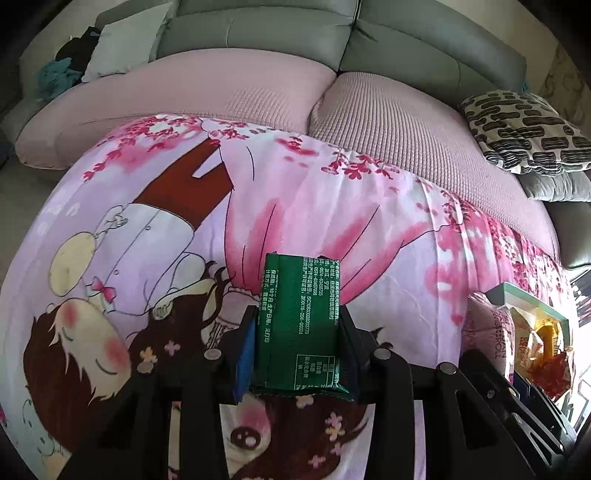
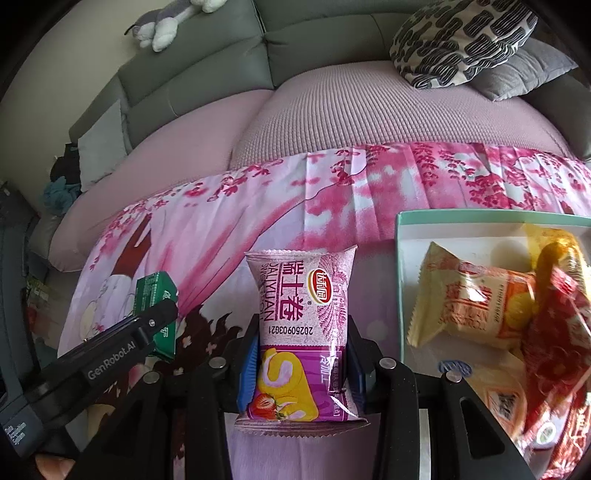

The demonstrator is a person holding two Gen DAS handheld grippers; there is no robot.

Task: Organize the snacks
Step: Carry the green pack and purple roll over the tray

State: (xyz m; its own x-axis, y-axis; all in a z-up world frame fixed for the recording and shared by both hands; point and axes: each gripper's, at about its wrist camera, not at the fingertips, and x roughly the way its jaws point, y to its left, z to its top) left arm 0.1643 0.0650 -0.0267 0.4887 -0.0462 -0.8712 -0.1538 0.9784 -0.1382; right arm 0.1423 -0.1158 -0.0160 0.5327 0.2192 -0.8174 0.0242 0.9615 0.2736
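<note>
My left gripper [image 1: 297, 325] is shut on a green snack packet [image 1: 301, 321], held above the pink cartoon cloth [image 1: 332, 206]; the packet also shows in the right wrist view [image 2: 155, 295]. My right gripper [image 2: 301, 332] is shut on a pink Swiss-roll packet [image 2: 301, 317], held above the cloth just left of a white box with a teal rim [image 2: 402, 266]. The box holds several snacks, among them a cream-orange packet [image 2: 465, 310] and a red packet [image 2: 561, 339]. The left gripper [image 2: 162, 314] shows at the left of the right wrist view.
The cloth covers a table in front of a grey sofa [image 1: 258, 33] with pink seat covers [image 2: 369, 110]. A black-and-white patterned cushion [image 2: 461, 37] lies at the right. A plush toy [image 2: 166, 22] sits on the sofa back. The box and pink packet show at the right [image 1: 532, 314].
</note>
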